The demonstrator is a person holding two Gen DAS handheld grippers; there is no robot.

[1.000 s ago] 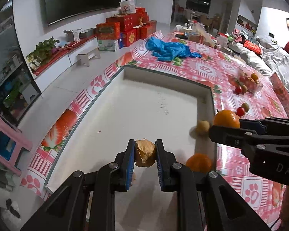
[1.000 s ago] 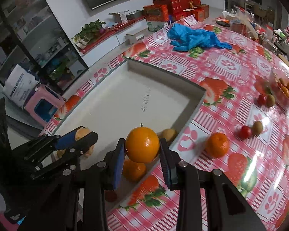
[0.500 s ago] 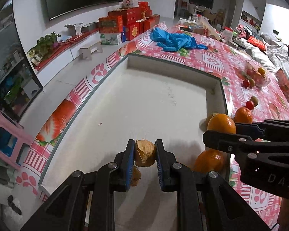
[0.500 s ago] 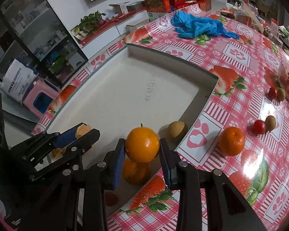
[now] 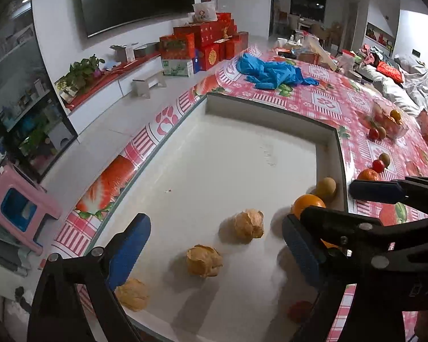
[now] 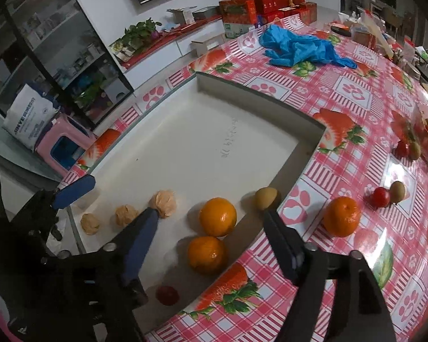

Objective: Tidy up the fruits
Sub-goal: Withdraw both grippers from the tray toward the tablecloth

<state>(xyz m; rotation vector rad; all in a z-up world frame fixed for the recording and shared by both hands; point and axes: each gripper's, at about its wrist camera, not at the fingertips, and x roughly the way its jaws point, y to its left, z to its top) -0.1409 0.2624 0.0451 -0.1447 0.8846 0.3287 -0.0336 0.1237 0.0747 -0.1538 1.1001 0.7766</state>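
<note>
Fruit sitting loose in shallow white tray (image 6: 191, 142) on desk with red-pink strawberry tablecloth (image 6: 353, 105). My left gripper (image 5: 214, 245) jaws just swung wide, nothing between pads; papery tan husked fruit (image 5: 248, 223) now lies on tray floor beyond it, two more husked ones nearer me. My right gripper (image 6: 211, 228) also just opened wide, round orange (image 6: 218, 216) resting free on tray between its fingers, second orange (image 6: 207, 254) touching it. Another orange (image 6: 341, 216) outside tray on tablecloth.
</note>
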